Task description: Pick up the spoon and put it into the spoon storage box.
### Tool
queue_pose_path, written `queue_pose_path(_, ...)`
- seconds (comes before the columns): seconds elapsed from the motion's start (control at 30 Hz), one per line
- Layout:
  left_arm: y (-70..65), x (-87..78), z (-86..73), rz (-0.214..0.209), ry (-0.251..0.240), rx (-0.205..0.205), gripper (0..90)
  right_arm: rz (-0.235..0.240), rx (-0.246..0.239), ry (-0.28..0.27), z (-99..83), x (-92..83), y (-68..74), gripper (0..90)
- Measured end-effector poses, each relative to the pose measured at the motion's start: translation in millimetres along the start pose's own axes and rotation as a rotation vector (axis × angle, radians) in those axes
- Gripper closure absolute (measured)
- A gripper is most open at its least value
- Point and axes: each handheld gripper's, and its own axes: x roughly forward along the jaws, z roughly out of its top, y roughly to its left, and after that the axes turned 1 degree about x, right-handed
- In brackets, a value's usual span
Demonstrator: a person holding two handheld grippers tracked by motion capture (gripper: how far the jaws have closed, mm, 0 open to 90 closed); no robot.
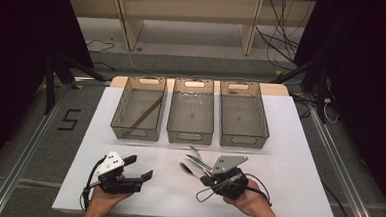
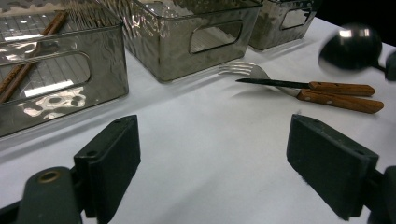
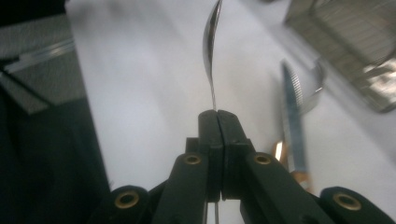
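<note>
- The right gripper (image 3: 217, 113) has its jaws pressed together on the thin handle of a metal spoon (image 3: 211, 35), which sticks out past the jaw tips with its bowl seen edge-on, clear of the table (image 1: 289, 143).
- In the left gripper view, the spoon's bowl (image 2: 351, 46) hangs in the air above the white surface, near the right edge.
- In the high view, the right gripper (image 1: 208, 178) sits at the near side of the table, just in front of the middle bin (image 1: 190, 133).
- A fork (image 2: 247, 70) and a knife (image 2: 299, 85), both with wooden handles, lie side by side on the table, just beside the held spoon.
- The left gripper (image 1: 142, 176) rests low at the near left, its jaws wide apart with nothing between them.
- Three clear bins stand in a row at the far side; the left bin (image 1: 130, 127) holds chopsticks (image 1: 143, 117), lying diagonally.
</note>
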Motion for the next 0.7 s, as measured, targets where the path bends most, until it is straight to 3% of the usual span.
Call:
queue_pose_path(0.33,0.5,0.3,-0.7,-0.004,-0.004,-0.001,17.1,-0.071,0.142,-0.088,38.3,-5.9,-43.2,90.0)
queue_pose_path(0.7,1.5,-0.5,-0.9,-0.006,-0.001,0.001,17.1,-0.118,0.196,-0.114,82.8,0.3,-77.1,90.0)
